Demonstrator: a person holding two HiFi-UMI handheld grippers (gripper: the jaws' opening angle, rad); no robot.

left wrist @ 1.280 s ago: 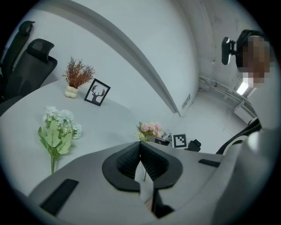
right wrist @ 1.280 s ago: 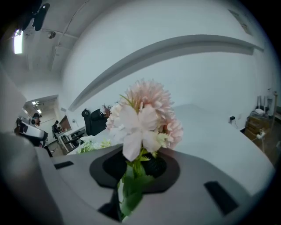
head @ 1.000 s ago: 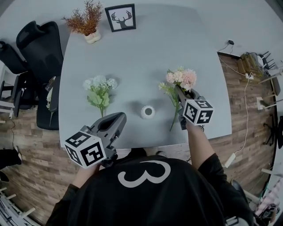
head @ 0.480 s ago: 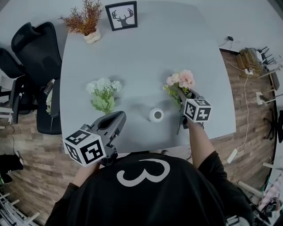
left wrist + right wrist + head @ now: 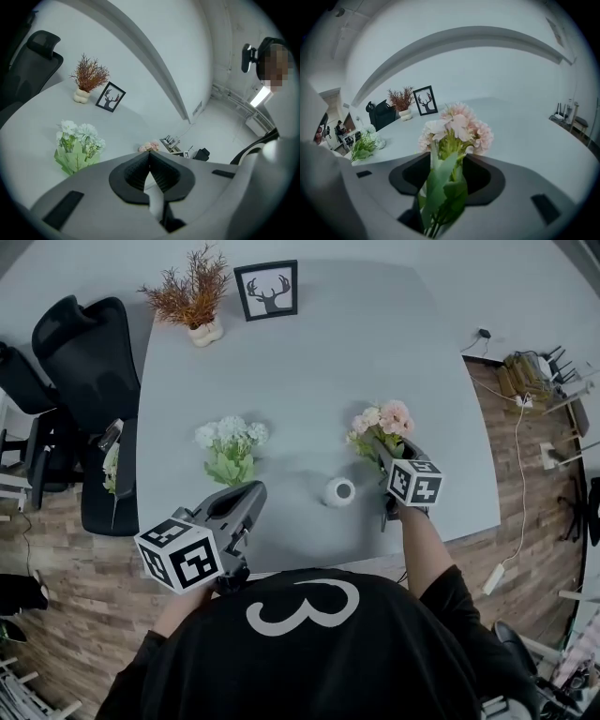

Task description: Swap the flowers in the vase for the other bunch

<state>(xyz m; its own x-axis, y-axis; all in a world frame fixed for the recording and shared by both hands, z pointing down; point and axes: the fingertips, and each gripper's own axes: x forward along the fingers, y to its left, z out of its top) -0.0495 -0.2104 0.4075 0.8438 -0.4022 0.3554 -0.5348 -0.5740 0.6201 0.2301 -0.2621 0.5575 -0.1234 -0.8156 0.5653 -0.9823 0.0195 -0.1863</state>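
Observation:
A small white vase (image 5: pixel 339 491) stands on the grey table (image 5: pixel 309 371) near its front edge, with no flowers in it. The pink bunch (image 5: pixel 382 421) lies just right of the vase, stems toward me. My right gripper (image 5: pixel 384 452) sits over those stems; its jaws have just been opening and now stand apart, the stems (image 5: pixel 440 197) loose between them. The white-and-green bunch (image 5: pixel 231 448) lies left of the vase. My left gripper (image 5: pixel 246 497) hovers at the front edge below that bunch (image 5: pixel 77 145), shut and with nothing in it.
A dried red plant in a white pot (image 5: pixel 192 301) and a framed deer picture (image 5: pixel 267 289) stand at the table's far side. A black office chair (image 5: pixel 70 343) is beside the left edge. Cables and a power strip (image 5: pixel 530 371) lie on the floor at right.
My right gripper has sunk with the pink bunch down to the table beside the vase, and its jaws have parted. The left gripper looks much the same.

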